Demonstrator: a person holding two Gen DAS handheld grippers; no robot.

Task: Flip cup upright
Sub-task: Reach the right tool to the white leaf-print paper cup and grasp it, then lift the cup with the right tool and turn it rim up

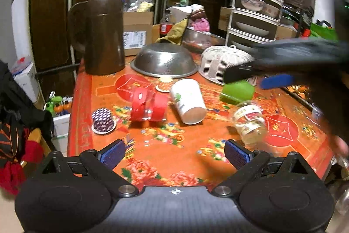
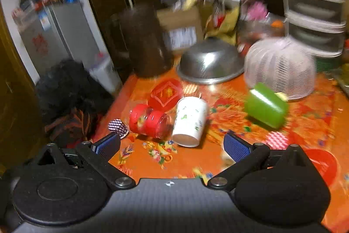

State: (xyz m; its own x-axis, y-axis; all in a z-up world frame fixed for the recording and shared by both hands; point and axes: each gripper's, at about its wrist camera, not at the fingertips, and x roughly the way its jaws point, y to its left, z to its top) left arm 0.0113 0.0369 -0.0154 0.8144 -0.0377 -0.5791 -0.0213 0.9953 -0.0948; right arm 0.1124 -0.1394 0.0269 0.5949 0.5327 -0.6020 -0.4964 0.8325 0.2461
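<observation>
Blue-padded jaws of the left gripper [image 1: 174, 153] stand wide open and empty over the near tabletop [image 1: 174, 158]; the white cup [image 1: 187, 100] lies on its side beyond them, mouth toward the camera and slightly right.

From the right wrist, the right gripper [image 2: 172, 143], also open and empty, has the cup [image 2: 189, 120] just ahead between its pads, its long axis running near to far, so I judge it nearer.

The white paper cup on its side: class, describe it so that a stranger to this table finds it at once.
Start at the upturned steel basin at the back of the orange floral tablecloth. Just in front lies the white paper cup, between a red-banded clear jar and a green cup. It alone is white with green print.
</observation>
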